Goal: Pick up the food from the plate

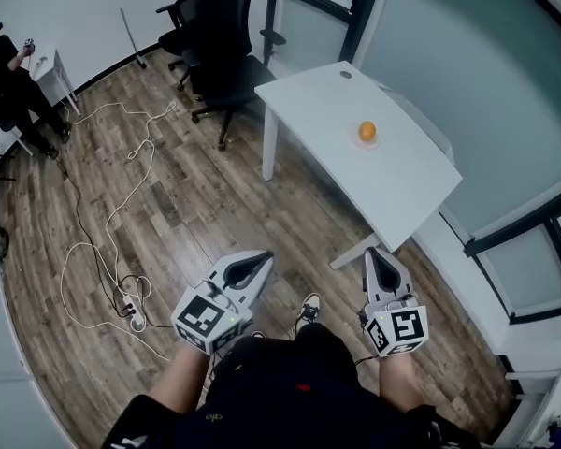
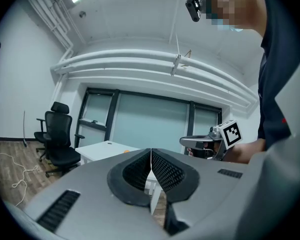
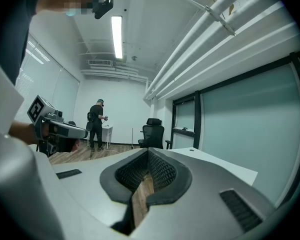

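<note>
**Long reach ahead**

Head view: food (image 1: 366, 131) on its plate (image 1: 366, 145), far table (image 1: 327, 96), well apart from left tongs (image 1: 261, 259) and right tongs (image 1: 373, 253). Left gripper view: jaws together, empty. Right gripper view: likewise. Arriving closed could knock the food off.

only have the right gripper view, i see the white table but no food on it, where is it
Observer: The head view shows a small orange food item on a plate, toward the side of the table nearest the glass wall.
Operator: is either gripper near it
Observer: No. The left gripper and the right gripper are both held close in, well short of the table.
Operator: left jaws open or shut
Observer: Shut. The left gripper view shows its pads together with nothing between them.
</note>
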The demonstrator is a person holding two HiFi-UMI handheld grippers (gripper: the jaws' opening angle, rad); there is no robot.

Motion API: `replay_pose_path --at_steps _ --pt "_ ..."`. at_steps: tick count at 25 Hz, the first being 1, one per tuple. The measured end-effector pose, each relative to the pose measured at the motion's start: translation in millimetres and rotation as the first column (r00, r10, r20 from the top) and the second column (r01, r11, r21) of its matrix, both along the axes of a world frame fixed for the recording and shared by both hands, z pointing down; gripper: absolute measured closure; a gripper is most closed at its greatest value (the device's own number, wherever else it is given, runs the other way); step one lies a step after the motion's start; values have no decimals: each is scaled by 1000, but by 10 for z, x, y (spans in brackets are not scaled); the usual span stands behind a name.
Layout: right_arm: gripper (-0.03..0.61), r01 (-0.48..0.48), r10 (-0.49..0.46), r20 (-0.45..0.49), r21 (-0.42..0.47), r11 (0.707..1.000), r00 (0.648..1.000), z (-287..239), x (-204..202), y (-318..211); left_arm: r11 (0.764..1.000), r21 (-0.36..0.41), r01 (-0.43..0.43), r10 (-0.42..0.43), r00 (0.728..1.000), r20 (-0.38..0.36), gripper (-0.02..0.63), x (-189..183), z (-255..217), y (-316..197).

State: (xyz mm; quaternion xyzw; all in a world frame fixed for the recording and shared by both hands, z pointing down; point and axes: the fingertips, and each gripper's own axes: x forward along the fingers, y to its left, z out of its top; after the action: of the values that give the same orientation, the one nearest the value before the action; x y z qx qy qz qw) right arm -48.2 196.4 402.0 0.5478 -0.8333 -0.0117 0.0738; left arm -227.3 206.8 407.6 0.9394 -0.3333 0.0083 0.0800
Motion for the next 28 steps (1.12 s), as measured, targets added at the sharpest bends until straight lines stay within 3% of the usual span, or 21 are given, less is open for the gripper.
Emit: replay_pose_path --at_steps 10,28 --pt "554 27 -27 33 2 1000 999 83 197 -914 1000 -8 29 -29 999 35 591 148 97 -822" --pt "554 38 -33 93 -47 998 995 332 1766 -2961 998 -45 41 -35 991 129 591 1774 -30 -2871"
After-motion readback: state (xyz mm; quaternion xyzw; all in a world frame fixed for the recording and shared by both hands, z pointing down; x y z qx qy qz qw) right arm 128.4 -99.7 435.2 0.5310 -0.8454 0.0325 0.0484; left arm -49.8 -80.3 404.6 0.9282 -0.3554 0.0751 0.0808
